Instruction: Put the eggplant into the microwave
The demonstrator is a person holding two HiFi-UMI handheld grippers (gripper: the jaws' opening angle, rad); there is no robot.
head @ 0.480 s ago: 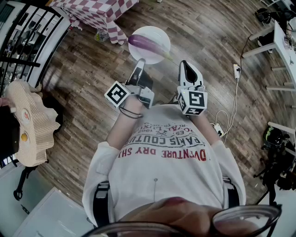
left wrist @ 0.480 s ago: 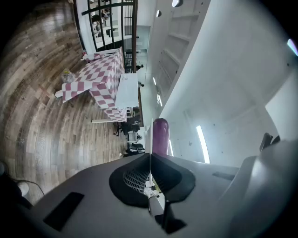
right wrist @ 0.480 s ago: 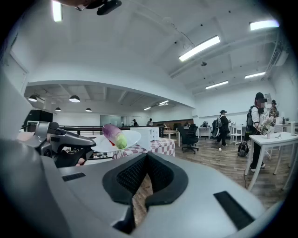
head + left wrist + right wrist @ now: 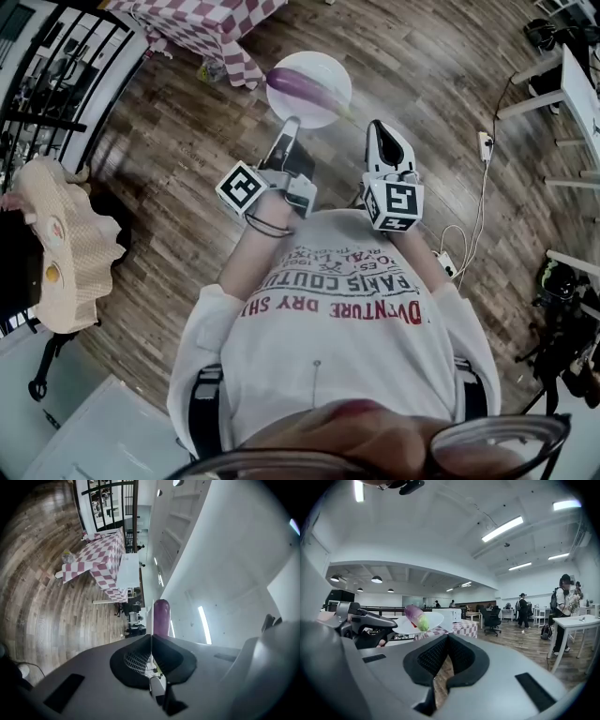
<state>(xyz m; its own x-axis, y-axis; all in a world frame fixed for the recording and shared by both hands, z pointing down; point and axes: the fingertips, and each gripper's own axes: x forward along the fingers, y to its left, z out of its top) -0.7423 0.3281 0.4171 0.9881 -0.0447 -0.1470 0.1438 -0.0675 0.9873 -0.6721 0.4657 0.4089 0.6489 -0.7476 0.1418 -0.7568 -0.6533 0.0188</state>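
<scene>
Left claw pinches plate rim; eggplant atop; right claw closed, empty.

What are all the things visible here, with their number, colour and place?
eggplant: 1, purple, lying on the plate
plate: 1, white, rim held in the left gripper
checked table: 1, red-and-white cloth, far left
white table: 1, white, right edge
power strip: 1, white, on the floor at right
railing: 1, black, left edge
floor: 1, brown wood, under everything
left gripper: 1, grey, shut on the plate
right gripper: 1, grey, shut and empty, right of the plate, apart from it
shirt: 1, white with print, near edge
</scene>
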